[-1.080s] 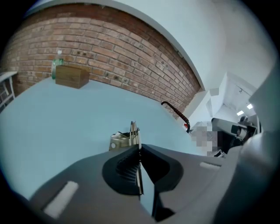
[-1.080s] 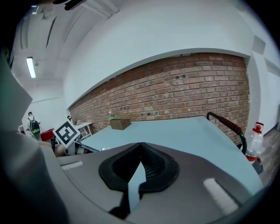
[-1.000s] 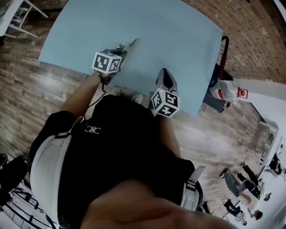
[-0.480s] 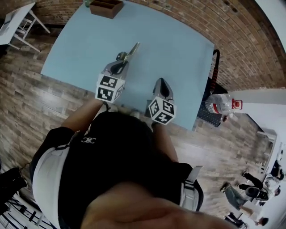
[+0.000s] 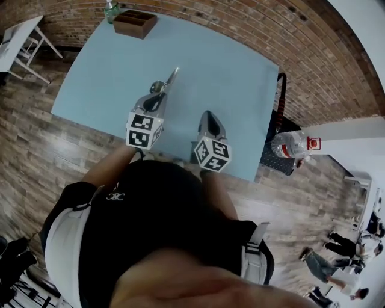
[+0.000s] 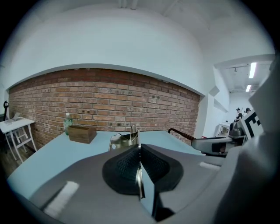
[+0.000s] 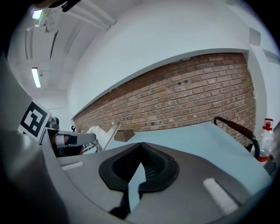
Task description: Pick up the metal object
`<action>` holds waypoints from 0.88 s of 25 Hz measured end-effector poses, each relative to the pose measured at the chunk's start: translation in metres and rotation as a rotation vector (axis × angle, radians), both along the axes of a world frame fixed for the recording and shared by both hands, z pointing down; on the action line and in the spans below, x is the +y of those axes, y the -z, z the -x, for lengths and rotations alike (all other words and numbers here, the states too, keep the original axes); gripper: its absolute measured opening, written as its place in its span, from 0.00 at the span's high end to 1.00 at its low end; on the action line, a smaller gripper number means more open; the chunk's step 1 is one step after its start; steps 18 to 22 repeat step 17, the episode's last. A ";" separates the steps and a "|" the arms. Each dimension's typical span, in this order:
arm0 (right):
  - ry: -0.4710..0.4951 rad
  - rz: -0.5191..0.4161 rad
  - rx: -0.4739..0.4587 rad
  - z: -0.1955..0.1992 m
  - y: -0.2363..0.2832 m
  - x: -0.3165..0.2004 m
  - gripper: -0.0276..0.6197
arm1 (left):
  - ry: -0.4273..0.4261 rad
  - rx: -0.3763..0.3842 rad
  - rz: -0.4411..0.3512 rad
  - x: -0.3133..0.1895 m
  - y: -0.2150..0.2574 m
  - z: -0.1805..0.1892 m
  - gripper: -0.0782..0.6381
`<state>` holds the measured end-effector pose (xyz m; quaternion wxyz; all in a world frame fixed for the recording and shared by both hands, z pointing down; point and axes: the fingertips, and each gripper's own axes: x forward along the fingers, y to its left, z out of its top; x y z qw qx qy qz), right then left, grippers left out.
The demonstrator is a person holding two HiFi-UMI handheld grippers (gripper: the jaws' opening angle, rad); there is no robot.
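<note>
- Bench (image 5: pixel 228 72), pale blue and mostly bare, fills the head view, with a person in a black top leaning over its near edge.
- Left tool (image 5: pixel 157 90) is clenched on the metal object (image 5: pixel 170 78). The left gripper view shows its dark pads pressed flat against a thin strip of the shiny piece, and the rest sticks out ahead of the tips.
- That metal object hangs over the middle of the bench, pointing toward the far edge, and appears lifted clear of the surface.
- Right tool (image 5: pixel 206 114) hovers just beside the left one, a little nearer the bench's near edge. Its tips are pressed together and nothing is caught between them.
- Wooden box (image 5: pixel 133 23) sits at the bench's far left corner, with a small bottle (image 5: pixel 111 9) just behind it.
- Off the bench's right edge stands a plastic bottle (image 5: pixel 290 143) with a red cap, near a black curved handle (image 5: pixel 280 99).
- Brick wall (image 5: pixel 252 30) runs behind the bench's far edge, and wood-plank floor (image 5: pixel 36 144) spreads around the other sides.
- White table (image 5: pixel 18 36) stands on the floor, well apart from the bench's left edge.
</note>
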<state>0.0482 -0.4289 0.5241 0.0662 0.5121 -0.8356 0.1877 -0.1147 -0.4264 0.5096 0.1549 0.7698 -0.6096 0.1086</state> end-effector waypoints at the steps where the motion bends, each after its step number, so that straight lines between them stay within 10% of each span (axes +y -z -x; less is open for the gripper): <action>1: -0.001 -0.001 0.003 0.000 0.000 -0.001 0.94 | 0.001 0.000 0.005 -0.001 -0.001 0.000 0.88; 22: -0.014 0.004 0.031 -0.011 -0.003 -0.014 0.94 | -0.060 -0.011 0.057 -0.017 -0.011 -0.017 0.88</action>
